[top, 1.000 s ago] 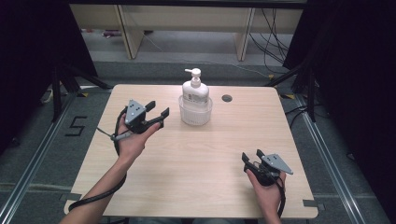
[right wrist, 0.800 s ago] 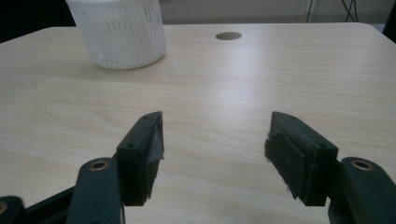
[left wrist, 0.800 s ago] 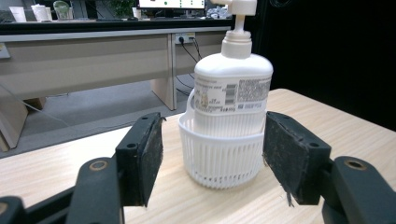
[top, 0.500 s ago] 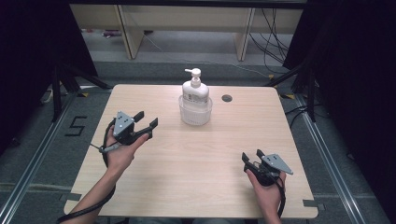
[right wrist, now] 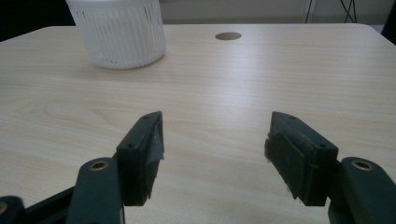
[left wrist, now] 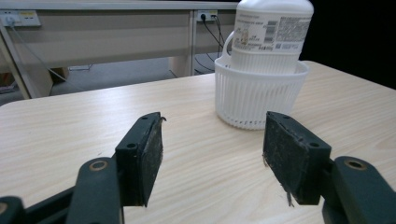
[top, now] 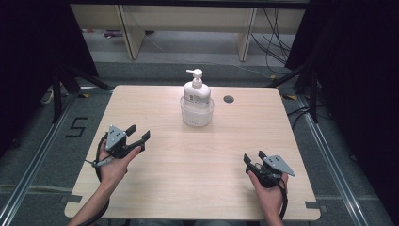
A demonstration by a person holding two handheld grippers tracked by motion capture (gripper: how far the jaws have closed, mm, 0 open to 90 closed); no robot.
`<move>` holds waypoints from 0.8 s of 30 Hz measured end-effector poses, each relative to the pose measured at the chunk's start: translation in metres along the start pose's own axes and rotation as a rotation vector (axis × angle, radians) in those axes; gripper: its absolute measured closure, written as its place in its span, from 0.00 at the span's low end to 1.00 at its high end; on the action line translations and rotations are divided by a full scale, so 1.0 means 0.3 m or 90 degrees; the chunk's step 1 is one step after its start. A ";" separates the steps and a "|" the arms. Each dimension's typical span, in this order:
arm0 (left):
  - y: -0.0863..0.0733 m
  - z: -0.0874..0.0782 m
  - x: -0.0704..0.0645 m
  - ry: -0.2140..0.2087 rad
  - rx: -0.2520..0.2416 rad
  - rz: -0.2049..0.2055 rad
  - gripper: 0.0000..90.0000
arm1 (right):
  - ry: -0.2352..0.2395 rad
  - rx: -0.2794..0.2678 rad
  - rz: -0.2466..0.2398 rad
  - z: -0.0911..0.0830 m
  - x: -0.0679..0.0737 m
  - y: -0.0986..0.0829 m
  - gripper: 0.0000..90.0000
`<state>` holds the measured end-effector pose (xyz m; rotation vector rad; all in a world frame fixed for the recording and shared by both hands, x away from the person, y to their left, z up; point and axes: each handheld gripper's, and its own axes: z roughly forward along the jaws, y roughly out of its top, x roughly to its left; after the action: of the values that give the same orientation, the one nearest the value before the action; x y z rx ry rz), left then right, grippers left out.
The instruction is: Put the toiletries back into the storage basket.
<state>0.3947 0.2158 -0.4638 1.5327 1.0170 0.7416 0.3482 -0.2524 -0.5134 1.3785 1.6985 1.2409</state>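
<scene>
Grippers wide, empty: left gripper (top: 138, 133) nearer bottle (top: 196, 92) in basket (top: 196, 113); right gripper (top: 254, 158) well apart.

We see the pump bottle (top: 196, 92) standing upright in the ribbed basket (top: 196, 113), which sits on the table (top: 197, 160) toward its far edge, near the middle. A round hole (top: 228, 99) lies just right of the basket. Nearer us, the left gripper (top: 138, 133) is at the table's left side and the right gripper (top: 254, 157) at its near right, both well apart from the basket.

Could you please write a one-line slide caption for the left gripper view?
Open left gripper facing a white pump bottle standing in a white ribbed basket on the wooden table.
</scene>
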 end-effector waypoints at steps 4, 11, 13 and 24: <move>-0.029 -0.017 0.015 0.011 0.015 -0.004 0.41 | -0.001 0.001 0.000 0.000 0.000 0.000 0.41; -0.091 -0.030 0.041 0.021 0.020 -0.012 0.41 | -0.004 0.001 -0.002 0.000 0.000 0.000 0.41; -0.105 -0.036 0.049 0.028 0.030 -0.015 0.41 | -0.007 0.001 -0.007 -0.001 -0.002 0.001 0.41; -0.190 -0.052 0.095 0.055 0.035 -0.017 0.41 | -0.002 0.000 -0.005 0.000 0.002 0.001 0.41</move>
<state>0.3815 0.2501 -0.5182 1.5422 1.1281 0.7727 0.3483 -0.2519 -0.5132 1.3723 1.6992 1.2341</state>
